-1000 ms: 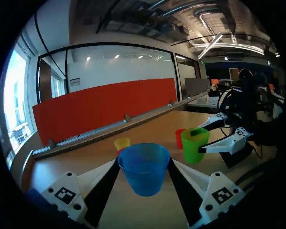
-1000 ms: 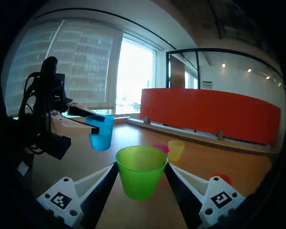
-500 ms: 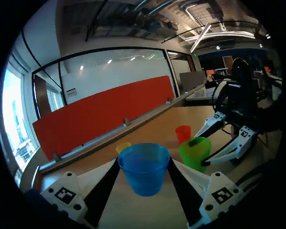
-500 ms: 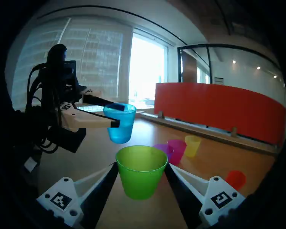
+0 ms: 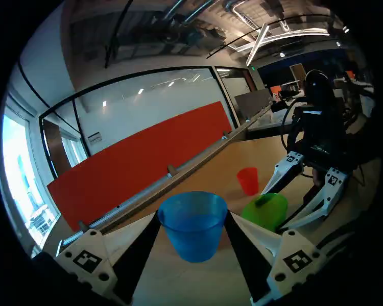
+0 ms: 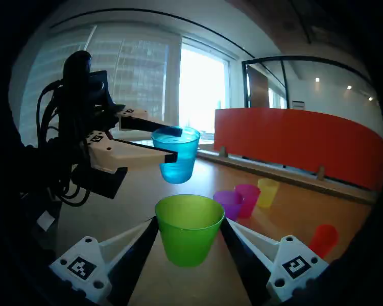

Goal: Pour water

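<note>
Left gripper view: pinches blue cup (image 5: 192, 250), holding water (image 5: 192, 227), dead centre between left gripper (image 5: 192, 217) fingers. Right gripper view: squeezes green cup (image 6: 189, 245) between right gripper (image 6: 189, 222) fingers; finds blue cup higher, ahead-left, over wooden table (image 6: 125, 204).

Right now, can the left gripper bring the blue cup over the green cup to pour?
Probably yes. The left gripper holds the blue cup raised above and beyond the green cup, with open air between them; the purple cup and the pink cup stand farther back on the table.
</note>
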### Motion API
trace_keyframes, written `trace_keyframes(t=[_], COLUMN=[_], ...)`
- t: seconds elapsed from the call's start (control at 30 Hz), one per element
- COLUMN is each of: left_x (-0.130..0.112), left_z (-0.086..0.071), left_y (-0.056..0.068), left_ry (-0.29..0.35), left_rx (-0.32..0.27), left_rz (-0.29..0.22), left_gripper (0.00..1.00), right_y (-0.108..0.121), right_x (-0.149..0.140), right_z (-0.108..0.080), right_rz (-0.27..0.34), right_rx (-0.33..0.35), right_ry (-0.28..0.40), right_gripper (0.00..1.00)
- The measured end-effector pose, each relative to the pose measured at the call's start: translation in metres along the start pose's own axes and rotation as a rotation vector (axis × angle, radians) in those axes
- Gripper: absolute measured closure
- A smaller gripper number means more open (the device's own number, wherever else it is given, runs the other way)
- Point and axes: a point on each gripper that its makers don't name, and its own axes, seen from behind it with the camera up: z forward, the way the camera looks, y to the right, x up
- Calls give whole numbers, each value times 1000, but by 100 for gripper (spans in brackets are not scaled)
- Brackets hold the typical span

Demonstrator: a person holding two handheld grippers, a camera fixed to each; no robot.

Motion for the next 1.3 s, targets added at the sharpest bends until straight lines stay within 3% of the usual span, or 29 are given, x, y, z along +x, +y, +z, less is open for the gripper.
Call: trace_keyframes(t=[0.8,1.3], left_x=[18,27], left_z=[-2,1], left_y=[6,13], left_ry=[20,23], left_rx=[6,14], left_rz=[188,262], left_gripper=[13,13], right_y=[-10,-9], right_x=[-4,-5], right_z=[4,6], right_rz=[-3,-7], right_rx=[24,26], right_ry=[-4,-7], right_gripper=[9,9])
